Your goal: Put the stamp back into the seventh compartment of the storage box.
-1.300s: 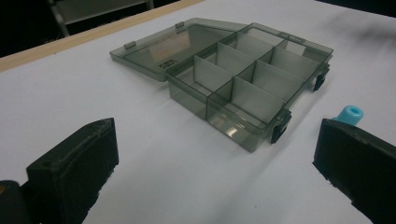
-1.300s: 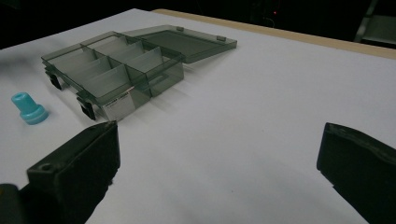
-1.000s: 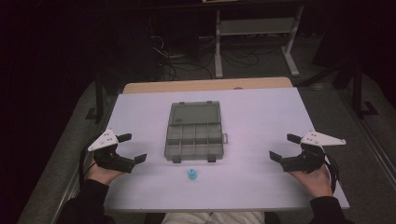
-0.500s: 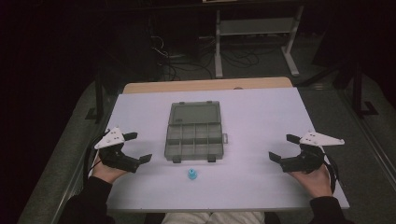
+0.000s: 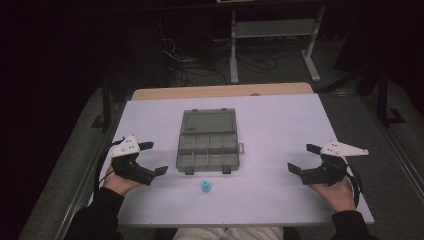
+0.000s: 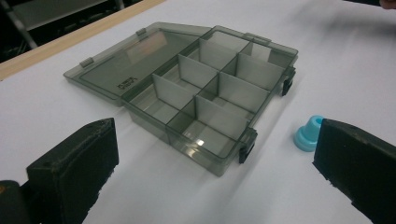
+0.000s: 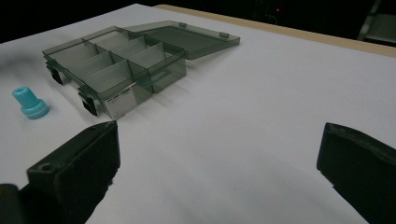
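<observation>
A smoky grey compartment box (image 5: pixel 207 142) lies open in the middle of the white table (image 5: pixel 280 125), its lid folded flat toward the far side. A small blue stepped plug (image 5: pixel 205 187) stands just in front of it. My left gripper (image 5: pixel 153 159) is open, left of the box, jaws pointing toward it. In the left gripper view the box (image 6: pixel 196 93) lies ahead and the blue plug (image 6: pixel 308 134) sits beside the right jaw. My right gripper (image 5: pixel 303 158) is open near the table's right side. The right gripper view shows the box (image 7: pixel 121 58) and plug (image 7: pixel 29 103) farther off.
A wooden table edge (image 5: pixel 220 91) runs behind the white surface. Beyond it stand a metal table frame (image 5: pixel 272 35) and floor cables (image 5: pixel 182 65) in the dark. Bare white surface lies between the box and my right gripper.
My left gripper has moved right and slightly nearer, closer to the box and the blue plug. The right gripper has stayed put.
</observation>
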Available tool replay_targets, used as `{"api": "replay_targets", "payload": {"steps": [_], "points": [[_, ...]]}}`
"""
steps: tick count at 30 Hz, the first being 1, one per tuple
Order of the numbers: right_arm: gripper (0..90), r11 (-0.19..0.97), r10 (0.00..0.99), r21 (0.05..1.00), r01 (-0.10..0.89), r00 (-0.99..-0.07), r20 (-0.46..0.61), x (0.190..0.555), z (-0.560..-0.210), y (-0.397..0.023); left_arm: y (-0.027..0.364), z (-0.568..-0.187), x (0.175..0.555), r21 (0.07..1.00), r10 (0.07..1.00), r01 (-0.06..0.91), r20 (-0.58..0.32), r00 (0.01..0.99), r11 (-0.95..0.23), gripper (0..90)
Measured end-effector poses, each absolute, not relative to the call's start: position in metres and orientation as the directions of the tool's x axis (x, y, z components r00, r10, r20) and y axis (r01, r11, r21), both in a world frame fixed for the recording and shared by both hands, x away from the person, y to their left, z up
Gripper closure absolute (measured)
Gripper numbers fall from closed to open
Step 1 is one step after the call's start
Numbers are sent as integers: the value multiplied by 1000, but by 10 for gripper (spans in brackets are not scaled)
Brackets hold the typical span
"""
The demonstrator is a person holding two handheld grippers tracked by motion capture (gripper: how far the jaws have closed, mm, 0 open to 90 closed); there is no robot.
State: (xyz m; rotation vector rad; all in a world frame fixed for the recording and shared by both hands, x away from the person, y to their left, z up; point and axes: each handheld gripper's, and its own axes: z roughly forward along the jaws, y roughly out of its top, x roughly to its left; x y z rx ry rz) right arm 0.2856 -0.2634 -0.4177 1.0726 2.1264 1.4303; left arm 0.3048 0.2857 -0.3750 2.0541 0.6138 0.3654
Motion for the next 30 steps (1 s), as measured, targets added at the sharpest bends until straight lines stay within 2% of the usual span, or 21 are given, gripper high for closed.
{"api": "replay_targets", "payload": {"steps": [30], "points": [[0, 222, 746, 892, 394, -658, 105, 286, -419, -260, 248, -377, 308, 824, 454, 248, 13, 891, -510, 0]]}}
